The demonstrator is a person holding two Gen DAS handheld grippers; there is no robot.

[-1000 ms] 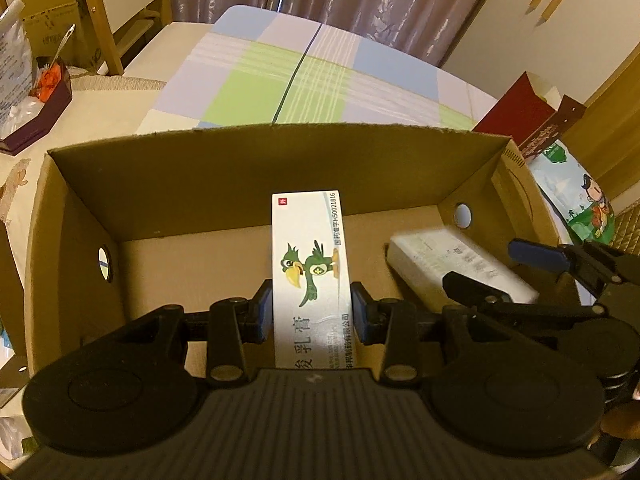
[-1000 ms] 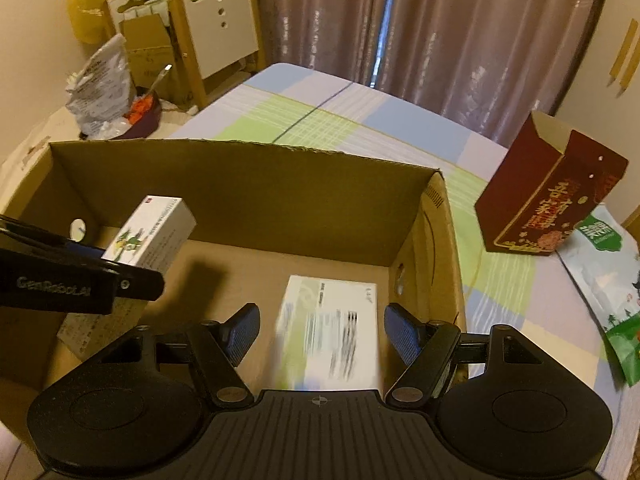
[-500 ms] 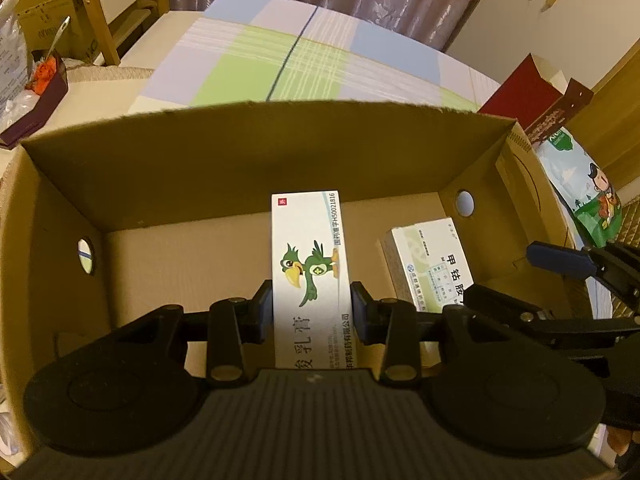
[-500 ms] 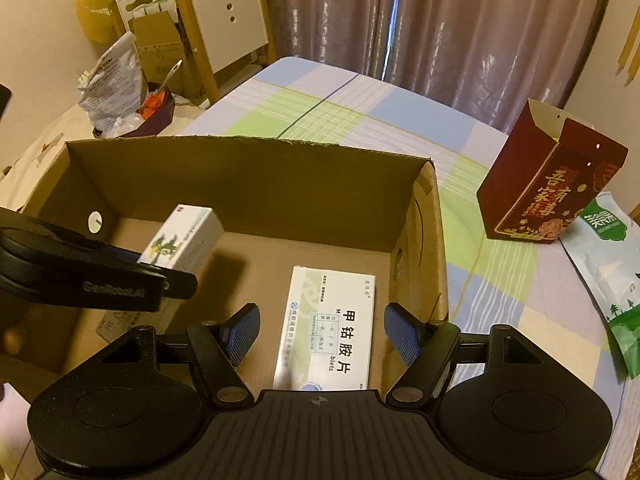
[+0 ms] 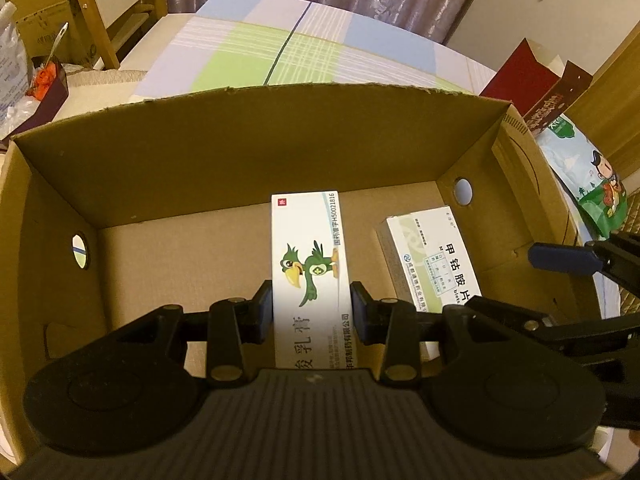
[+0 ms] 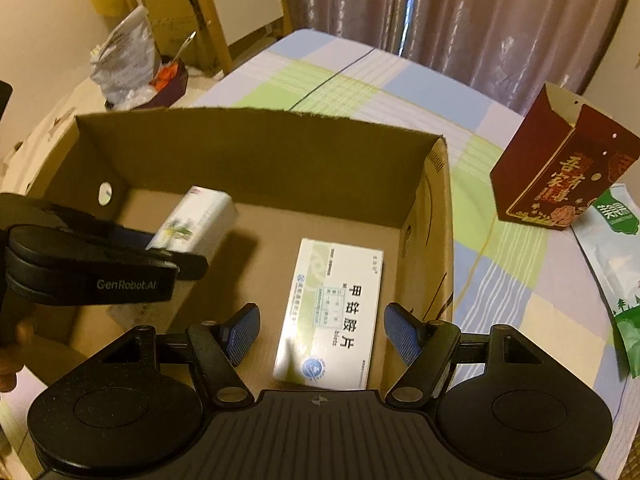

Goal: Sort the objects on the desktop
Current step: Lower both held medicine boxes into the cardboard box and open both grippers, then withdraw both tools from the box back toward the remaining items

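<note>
Left gripper clamps the parrot-print ointment carton at frame centre, above the cardboard box floor. Right gripper gapes, empty, over the tablet box lying flat. Both likely light, crushable; hold across long sides.
</note>
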